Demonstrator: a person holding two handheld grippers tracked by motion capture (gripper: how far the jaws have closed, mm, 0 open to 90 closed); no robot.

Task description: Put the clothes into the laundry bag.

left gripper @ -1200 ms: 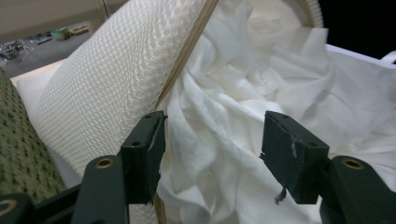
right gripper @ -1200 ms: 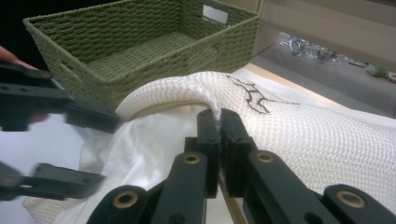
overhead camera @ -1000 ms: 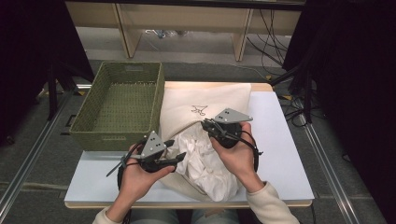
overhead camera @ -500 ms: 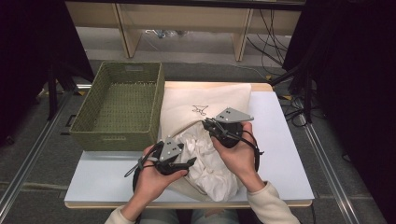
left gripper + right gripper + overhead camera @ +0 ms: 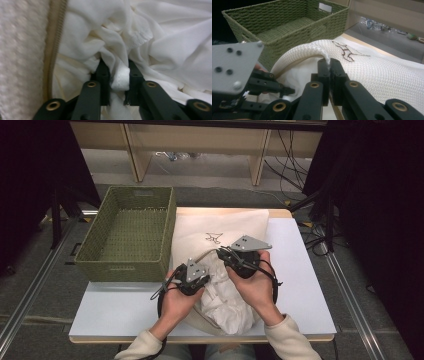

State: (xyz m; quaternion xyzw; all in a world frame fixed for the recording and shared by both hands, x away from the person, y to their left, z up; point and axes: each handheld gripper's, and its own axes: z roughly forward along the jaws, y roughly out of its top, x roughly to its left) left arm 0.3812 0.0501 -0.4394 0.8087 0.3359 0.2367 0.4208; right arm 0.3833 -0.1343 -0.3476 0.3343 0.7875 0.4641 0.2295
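Beside the basket (image 5: 129, 236), both tools pinch the laundry bag (image 5: 220, 227).

Left gripper (image 5: 116, 82) tips buried in white cloth (image 5: 160, 42) folds. Mesh bag (image 5: 22, 50) blurred, cut off at left edge. Basket (image 5: 287, 25) label too small to read. Bag's near end hidden under hands.
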